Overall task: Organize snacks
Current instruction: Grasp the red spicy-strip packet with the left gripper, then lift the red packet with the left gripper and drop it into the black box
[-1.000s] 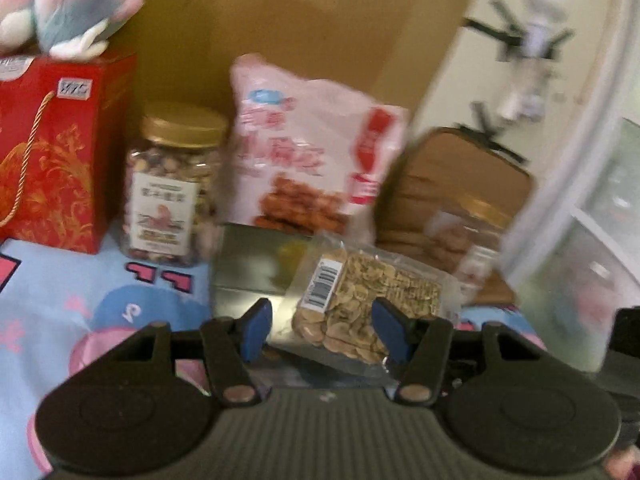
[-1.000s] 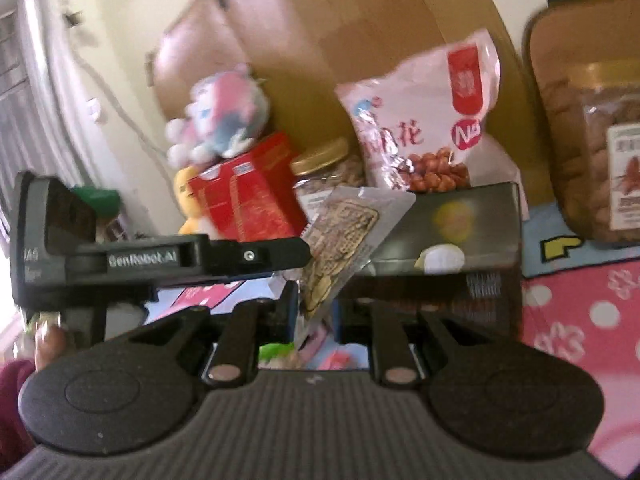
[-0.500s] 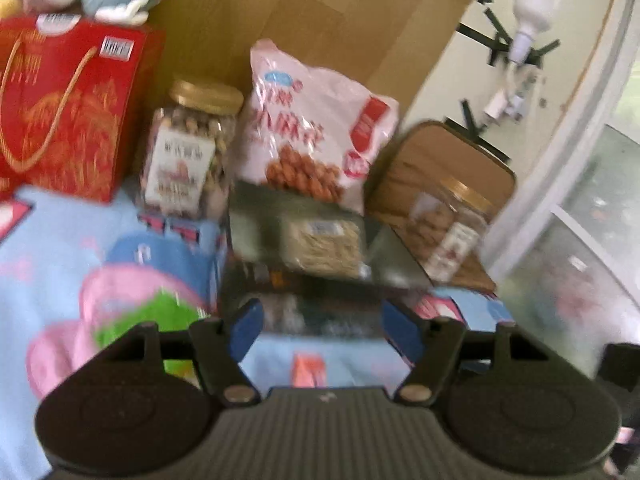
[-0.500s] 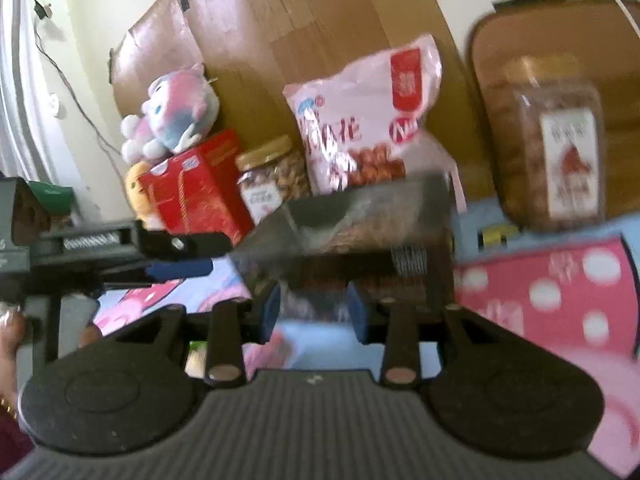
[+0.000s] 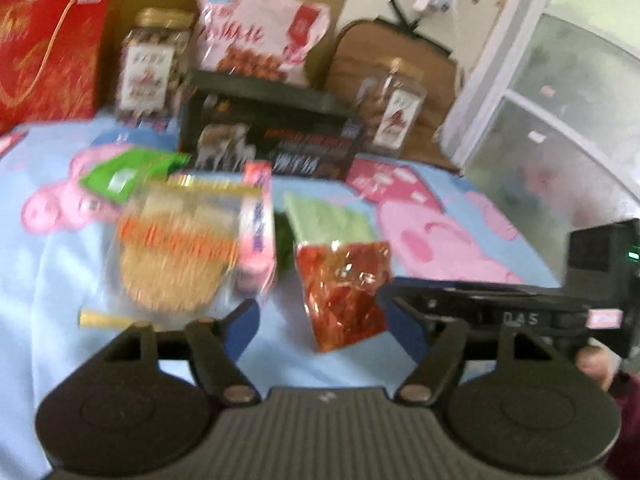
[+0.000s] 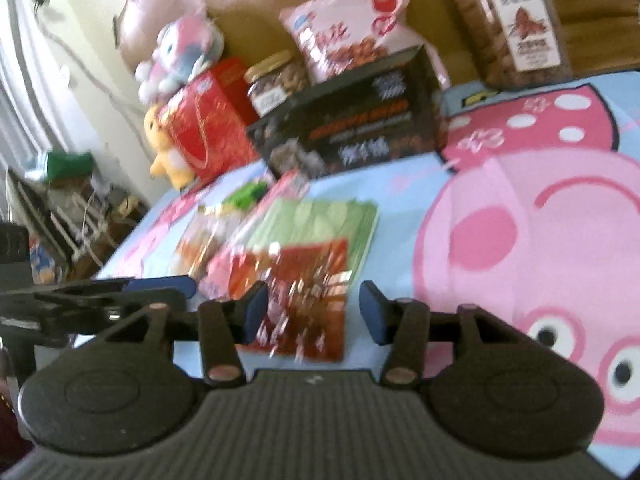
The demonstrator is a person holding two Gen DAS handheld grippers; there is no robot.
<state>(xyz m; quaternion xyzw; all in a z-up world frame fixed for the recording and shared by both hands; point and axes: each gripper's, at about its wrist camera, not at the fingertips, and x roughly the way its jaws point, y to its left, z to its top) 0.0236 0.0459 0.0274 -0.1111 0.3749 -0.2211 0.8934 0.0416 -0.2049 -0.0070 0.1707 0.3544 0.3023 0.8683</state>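
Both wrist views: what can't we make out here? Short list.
- Black box: open top faces away in both views, so contents hidden.
- Clear cracker packet: motion blur in left view, print unreadable.
- Dark green item: left view, mostly hidden between the pink packet and the red foil packet.
- Plush toy: cut off by top edge in left view; blurred in right view.
- Left gripper and right gripper: both open, empty.

A blue cartoon-pig sheet covers the bed (image 6: 500, 208), snack packets strewn mid-bed: red foil packet (image 5: 346, 288), green packet (image 6: 320, 220), noodle pack (image 5: 180, 248), black box (image 5: 272, 140) toward the far edge.
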